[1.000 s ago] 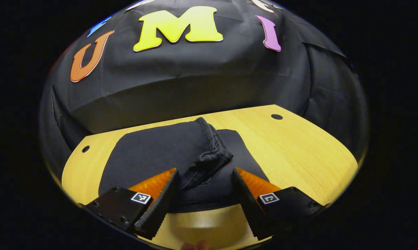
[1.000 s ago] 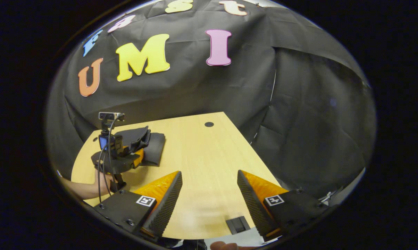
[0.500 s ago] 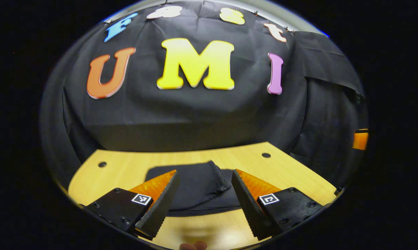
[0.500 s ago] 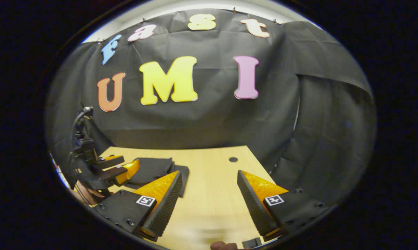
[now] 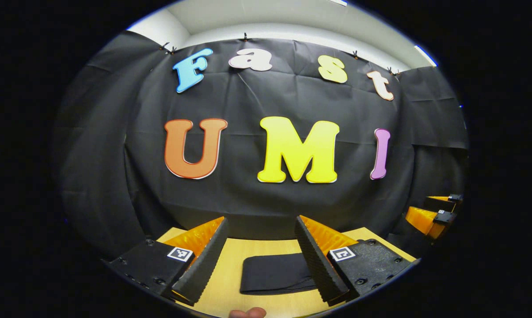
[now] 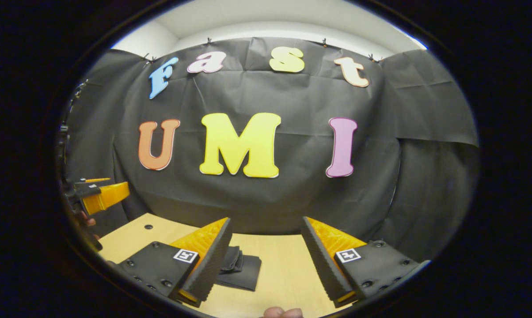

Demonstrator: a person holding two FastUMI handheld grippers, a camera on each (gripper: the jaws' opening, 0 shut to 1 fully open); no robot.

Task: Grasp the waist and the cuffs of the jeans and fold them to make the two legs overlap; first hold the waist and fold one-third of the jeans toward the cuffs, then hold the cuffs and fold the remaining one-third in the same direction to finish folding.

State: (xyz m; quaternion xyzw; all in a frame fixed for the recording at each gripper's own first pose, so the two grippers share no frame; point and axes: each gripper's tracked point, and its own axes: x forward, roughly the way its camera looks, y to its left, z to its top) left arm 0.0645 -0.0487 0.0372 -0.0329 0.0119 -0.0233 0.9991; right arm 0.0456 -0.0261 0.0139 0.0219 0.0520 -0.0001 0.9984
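Note:
The dark jeans [image 5: 277, 274] lie folded into a compact stack on the wooden table [image 5: 230, 256], seen low between the fingers of my left gripper [image 5: 260, 232]. That gripper is open, raised off the table and holds nothing. In the right gripper view the folded jeans [image 6: 239, 269] rest just right of the left finger, and my right gripper [image 6: 266, 232] is open and raised too. The right gripper [image 5: 434, 212] also appears at the far right of the left gripper view, and the left gripper [image 6: 100, 194] at the far left of the right gripper view.
The black cloth wall [image 6: 257, 198] rises right behind the table [image 6: 283, 265]. A small round hole [image 6: 148, 227] marks the tabletop at the left. A fingertip [image 5: 247, 312] of the holding hand peeks in at the bottom edge.
Both grippers have lifted and tilted up away from the table. The folded jeans have dropped toward the bottom of each view and more wall shows. Both stayed open.

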